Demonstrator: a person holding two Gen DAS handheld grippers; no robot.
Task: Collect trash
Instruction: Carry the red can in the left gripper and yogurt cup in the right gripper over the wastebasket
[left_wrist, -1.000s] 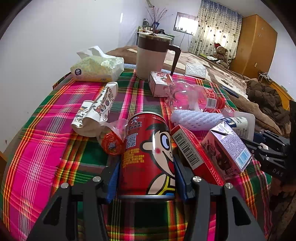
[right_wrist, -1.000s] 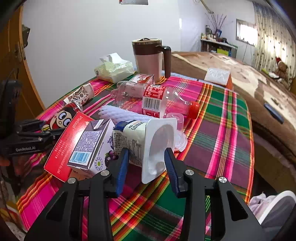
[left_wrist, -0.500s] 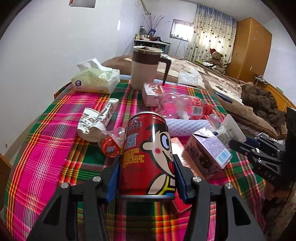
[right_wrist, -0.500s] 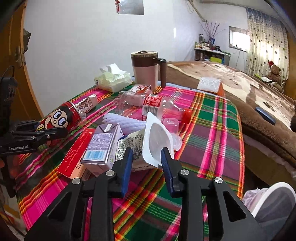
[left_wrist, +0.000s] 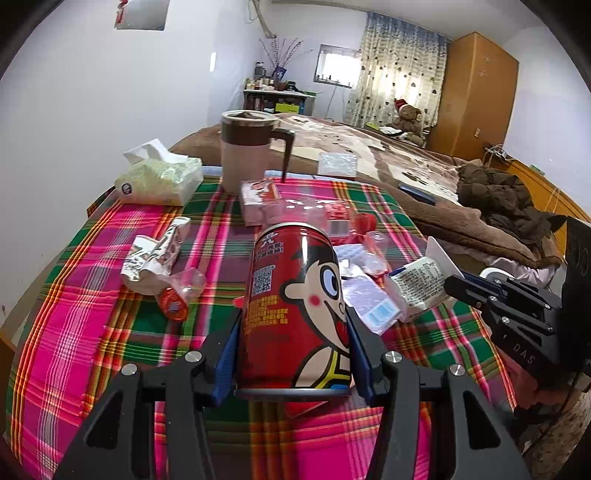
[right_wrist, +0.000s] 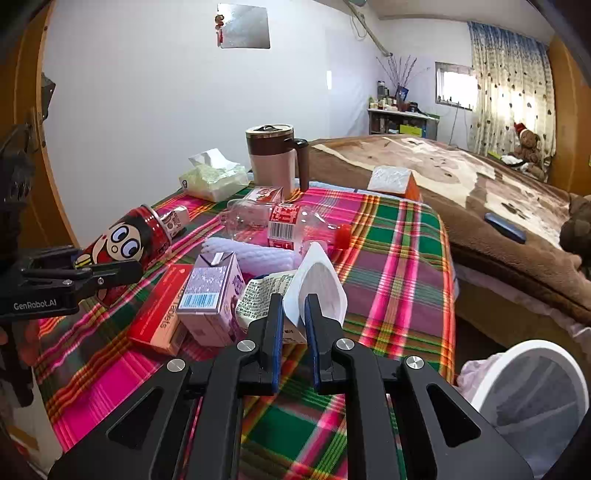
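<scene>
Gripping the red cartoon can (left_wrist: 295, 306) in my left gripper (left_wrist: 293, 354), tilted down over the plaid tablecloth (left_wrist: 74, 314), I'm also pinching the white yogurt cup's (right_wrist: 317, 284) rim in my clamped right gripper (right_wrist: 294, 314), angled down near the white bin (right_wrist: 532, 398).

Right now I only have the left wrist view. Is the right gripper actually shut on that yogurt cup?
Observer: Yes. In the right wrist view the right gripper is shut on the yogurt cup, its wall pinched thin between the pads.
Operator: Where's the bin?
Observer: A white-rimmed bin with a liner sits off the table's edge, at the lower right of that view.
Operator: Anything hidden behind my can?
Observer: A red box lies flat on the cloth, against the purple carton.
</scene>
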